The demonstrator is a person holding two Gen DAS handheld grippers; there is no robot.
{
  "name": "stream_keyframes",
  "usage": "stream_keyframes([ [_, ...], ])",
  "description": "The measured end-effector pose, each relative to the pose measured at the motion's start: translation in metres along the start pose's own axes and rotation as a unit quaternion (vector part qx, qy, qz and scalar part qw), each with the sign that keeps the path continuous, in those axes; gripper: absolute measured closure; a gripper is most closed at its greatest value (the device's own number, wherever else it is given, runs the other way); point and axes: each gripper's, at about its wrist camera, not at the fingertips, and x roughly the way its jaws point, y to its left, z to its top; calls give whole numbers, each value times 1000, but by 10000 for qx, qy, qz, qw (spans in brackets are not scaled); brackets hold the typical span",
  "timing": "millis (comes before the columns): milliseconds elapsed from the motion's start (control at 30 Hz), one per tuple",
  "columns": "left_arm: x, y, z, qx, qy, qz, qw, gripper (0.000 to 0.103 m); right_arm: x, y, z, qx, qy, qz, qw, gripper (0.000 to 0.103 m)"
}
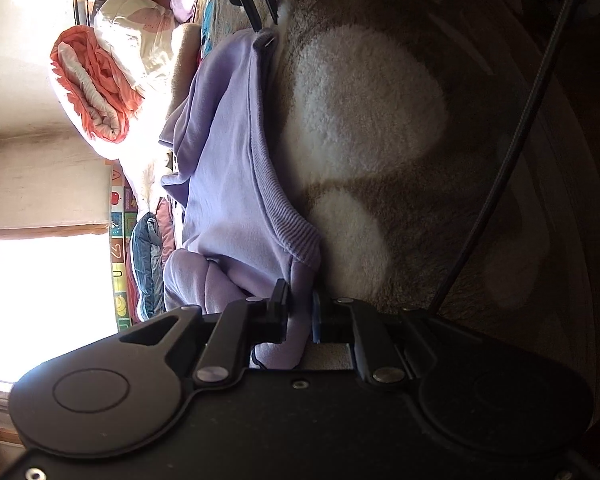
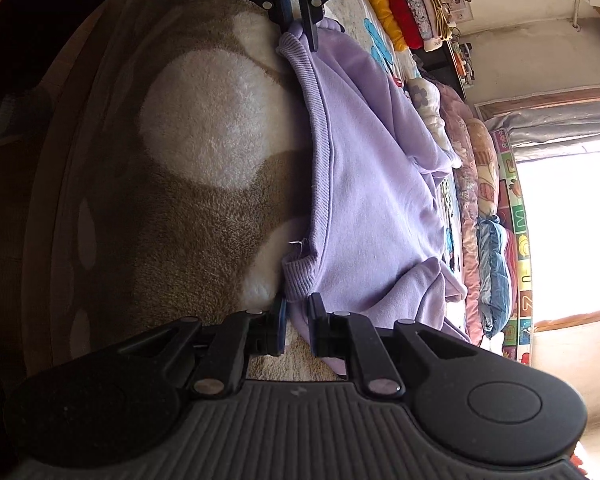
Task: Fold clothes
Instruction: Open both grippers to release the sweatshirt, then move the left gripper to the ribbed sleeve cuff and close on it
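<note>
From my left wrist camera, the window (image 1: 48, 288) is blown out white, so I can't see anything through it. The lavender sweatshirt (image 1: 228, 184) hides the bedding under it, and its near corner disappears behind my left hand-held gripper (image 1: 300, 312). The bed's right side (image 1: 560, 160) is too dark to read.

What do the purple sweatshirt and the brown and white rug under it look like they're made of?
The purple sweatshirt looks like soft matte cotton-type fleece knit, with a ribbed hem. The rug looks like deep plush pile, probably synthetic; its fuzzy tufted surface shows. Exact fibres can't be told.
</note>
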Motion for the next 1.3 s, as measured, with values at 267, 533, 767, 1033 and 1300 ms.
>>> stream_keyframes([
  [267,-22,16,-9,-594,287,-791,9947,86,-26,-31,-24,705,-141,97,9974,67],
  [533,-33,44,-30,-1232,946,-1758,9721,37,-34,-127,-63,4004,-561,-228,9143,56],
  [767,-25,111,-49,-2944,867,-1561,9389,33,3,-126,-165,8337,-1648,951,5184,45],
  [1033,25,159,-92,-5698,494,-1186,8117,31,46,-52,-218,9265,-1897,674,3178,42],
  [1300,107,169,-174,-8379,602,-1153,5300,33,69,-67,-220,9197,-1991,681,3316,35],
])
